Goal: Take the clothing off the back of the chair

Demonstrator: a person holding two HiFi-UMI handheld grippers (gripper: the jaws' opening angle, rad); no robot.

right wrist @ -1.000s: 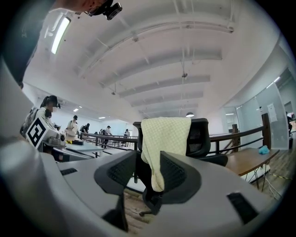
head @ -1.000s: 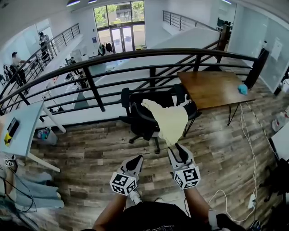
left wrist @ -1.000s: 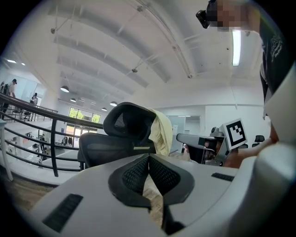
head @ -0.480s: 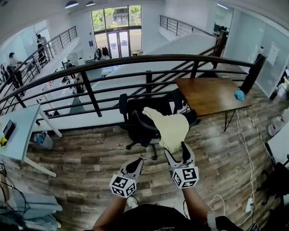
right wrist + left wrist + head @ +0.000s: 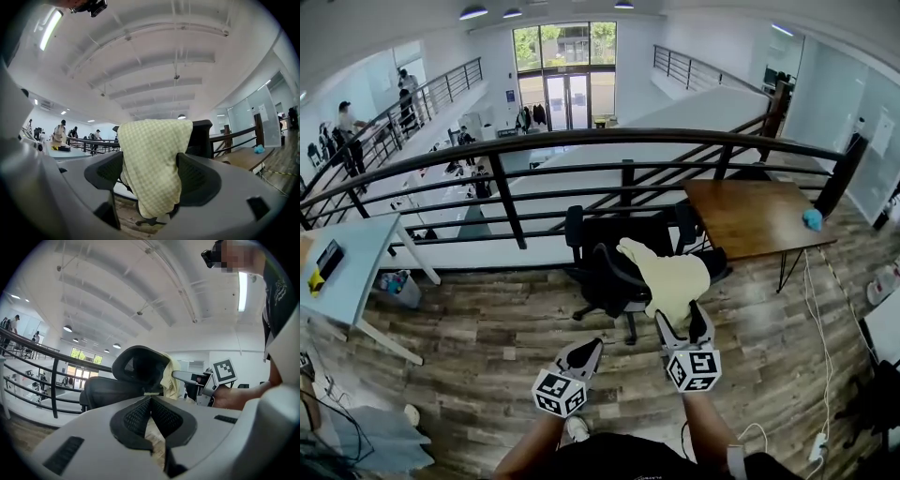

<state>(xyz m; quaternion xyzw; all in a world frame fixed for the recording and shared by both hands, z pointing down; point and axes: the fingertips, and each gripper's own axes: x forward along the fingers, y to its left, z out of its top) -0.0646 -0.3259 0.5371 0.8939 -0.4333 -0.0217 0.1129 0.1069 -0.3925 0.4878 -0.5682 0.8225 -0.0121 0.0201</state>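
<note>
**Two grippers at the chair back: right jaws spread, left jaws closed**

1. Chair. A black office chair (image 5: 614, 272) stands on the wood-plank floor (image 5: 487, 328), just in front of a dark metal railing (image 5: 609, 141). A brown wooden table (image 5: 750, 211) stands beside the chair on my right, with a small blue object (image 5: 812, 219) near its far corner.

2. Garment. A pale yellow checked garment (image 5: 675, 277) is draped over the top of the chair back and hangs down the side that faces me. In the right gripper view the garment (image 5: 152, 159) covers most of the chair back (image 5: 202, 136); only a black strip shows beside it.

3. Right gripper. My right gripper (image 5: 682, 321) is raised to the lower edge of the garment. Its jaws stand wide apart, and the hanging cloth lies between the two pads (image 5: 199, 176). The jaws have not clamped on it; I cannot tell whether the pads touch the fabric.

4. Left gripper. My left gripper (image 5: 584, 347) sits lower and to the left of the right one, apart from the chair. Its jaws meet at the tips and hold nothing. Its own view shows the chair headrest (image 5: 138, 369) ahead, with the garment (image 5: 169, 380) hanging behind it.
</note>
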